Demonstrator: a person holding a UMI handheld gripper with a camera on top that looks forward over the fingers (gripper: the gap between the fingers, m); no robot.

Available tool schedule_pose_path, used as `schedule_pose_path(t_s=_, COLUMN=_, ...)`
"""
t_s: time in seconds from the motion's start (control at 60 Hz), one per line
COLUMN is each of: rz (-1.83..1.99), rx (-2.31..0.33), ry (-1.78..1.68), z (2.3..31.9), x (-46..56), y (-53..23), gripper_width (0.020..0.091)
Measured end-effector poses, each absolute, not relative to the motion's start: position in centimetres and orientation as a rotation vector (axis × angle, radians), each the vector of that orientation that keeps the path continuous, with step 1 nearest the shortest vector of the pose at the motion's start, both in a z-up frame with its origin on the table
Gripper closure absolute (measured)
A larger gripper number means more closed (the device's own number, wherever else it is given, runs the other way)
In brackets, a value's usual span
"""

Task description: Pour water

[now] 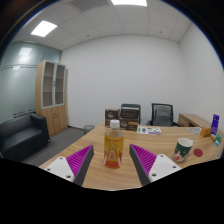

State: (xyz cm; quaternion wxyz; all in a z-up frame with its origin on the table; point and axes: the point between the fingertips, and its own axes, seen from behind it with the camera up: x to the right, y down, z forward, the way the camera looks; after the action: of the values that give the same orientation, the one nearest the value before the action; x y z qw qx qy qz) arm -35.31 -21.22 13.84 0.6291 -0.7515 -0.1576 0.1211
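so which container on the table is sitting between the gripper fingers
The clear bottle with amber liquid and a white cap. It stands between the open gripper fingers; the white cup sits off to their right, beyond them.

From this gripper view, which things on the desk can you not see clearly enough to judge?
- Clear plastic bottle with amber liquid, between the open fingers: its base is cut off by the gripper view's lower edge, so contact with the wooden desk is unknown.
- White cup with green band: too small to see whether it holds anything.
- Small items beyond the cup: too small to identify.
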Motion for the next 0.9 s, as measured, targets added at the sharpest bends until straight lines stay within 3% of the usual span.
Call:
schedule_pose_path(t_s=0.433, rz=0.178, rx=-1.736, ry=-0.243, z=10.5, x=-38.9, y=-9.5, gripper_width=0.0304)
schedule_pose_path(t_s=0.5, rz=0.173, rx=-1.727, ry=-0.243, z=10.3, x=-39.4, y=-9.1, gripper_width=0.0365)
schedule_pose_path(t_s=0.533, rz=0.154, rx=-1.719, ry=-0.236, z=9.9, x=-38.9, y=-8.5, gripper_width=0.0472)
schedule_pose_path(t_s=0.55, rz=0.149, rx=-1.712, ry=-0.235, z=9.9, x=-38.9, y=-8.4, gripper_width=0.0489)
schedule_pose_path(t_s=0.717, rz=0.163, rx=-1.688, ry=-0.233, z=10.0, x=-38.9, y=-8.4, gripper_width=0.0501)
schedule_pose_path(t_s=0.9, rz=0.211, rx=-1.722, ry=-0.265, z=10.1, x=-39.1, y=-8.3, gripper_width=0.0602)
